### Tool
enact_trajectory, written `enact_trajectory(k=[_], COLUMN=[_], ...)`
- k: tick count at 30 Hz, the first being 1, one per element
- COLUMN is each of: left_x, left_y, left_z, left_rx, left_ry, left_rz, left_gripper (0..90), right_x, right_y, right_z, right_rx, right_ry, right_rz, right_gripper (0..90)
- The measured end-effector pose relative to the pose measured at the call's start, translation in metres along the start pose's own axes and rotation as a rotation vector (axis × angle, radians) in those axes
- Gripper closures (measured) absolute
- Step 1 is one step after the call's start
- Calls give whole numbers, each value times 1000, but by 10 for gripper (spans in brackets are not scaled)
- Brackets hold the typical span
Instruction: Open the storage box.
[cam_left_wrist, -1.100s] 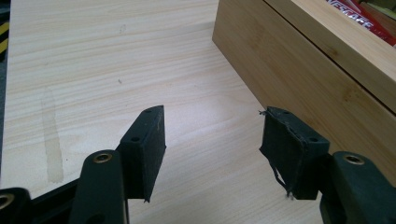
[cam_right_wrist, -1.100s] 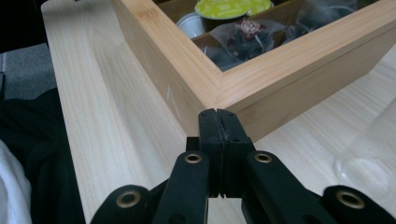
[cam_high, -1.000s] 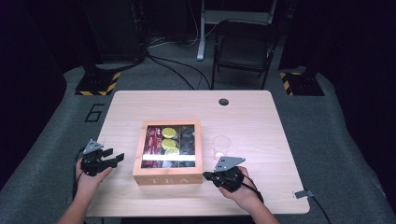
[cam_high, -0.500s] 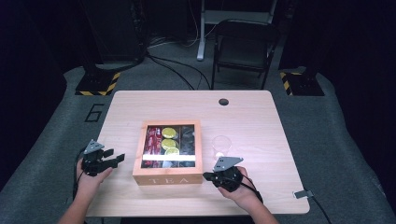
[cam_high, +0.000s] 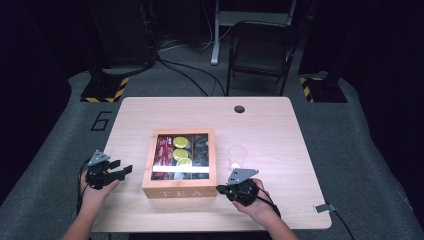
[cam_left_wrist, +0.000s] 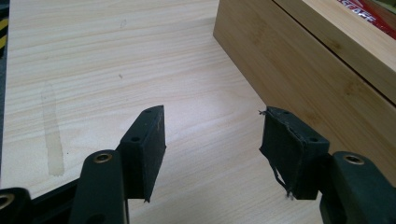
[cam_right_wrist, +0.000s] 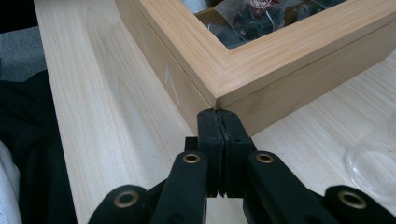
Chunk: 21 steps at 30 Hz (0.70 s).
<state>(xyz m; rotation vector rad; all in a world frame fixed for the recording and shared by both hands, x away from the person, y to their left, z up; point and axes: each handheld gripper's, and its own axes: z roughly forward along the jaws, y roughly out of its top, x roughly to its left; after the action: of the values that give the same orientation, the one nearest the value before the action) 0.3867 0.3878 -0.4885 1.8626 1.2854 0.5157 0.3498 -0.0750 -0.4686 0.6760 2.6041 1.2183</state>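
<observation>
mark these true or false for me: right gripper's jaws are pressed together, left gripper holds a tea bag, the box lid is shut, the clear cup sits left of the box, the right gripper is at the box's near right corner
1. The right gripper has its jaws pressed together. True.
2. The left gripper holds a tea bag. False: its jaws stand apart with nothing but bare table between them.
3. The lid of the wooden tea box is shut. True.
4. The clear cup sits left of the box. False: it stands to the box's right.
5. The right gripper is at the box's near right corner. True.
</observation>
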Motion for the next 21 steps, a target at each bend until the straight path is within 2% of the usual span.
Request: enact_trajectory(k=[2,3,6,7,11,12,17,21], left_x=[0,0,0,0,0,1,-1,-4], left_y=[-1,-1,-2,-2,-5,-5,-10,-13], left_z=[0,0,-2,-2,-6,-8,-17,-25], left_rx=[1,0,1,1,-13,-5,-15,-25], left_ry=[2,3,6,6,17,14,28,29], left_rz=[-1,1,1,1,-5,-5,-11,-18], left_gripper=[398,398,398,399,399,399,399,398], right_x=[0,-1,-1,0,-2,-2,-7,-8], right_y=[0,0,2,3,5,6,14,19], right_z=[0,0,0,0,-1,-1,1,4], right_rx=[-5,0,-10,-17,-21,-25,-52,-36], right_ry=[0,13,7,1,13,17,52,60], right_rz=[12,10,1,22,17,11,49,44], right_gripper=[888,889,893,892,892,892,890,885])
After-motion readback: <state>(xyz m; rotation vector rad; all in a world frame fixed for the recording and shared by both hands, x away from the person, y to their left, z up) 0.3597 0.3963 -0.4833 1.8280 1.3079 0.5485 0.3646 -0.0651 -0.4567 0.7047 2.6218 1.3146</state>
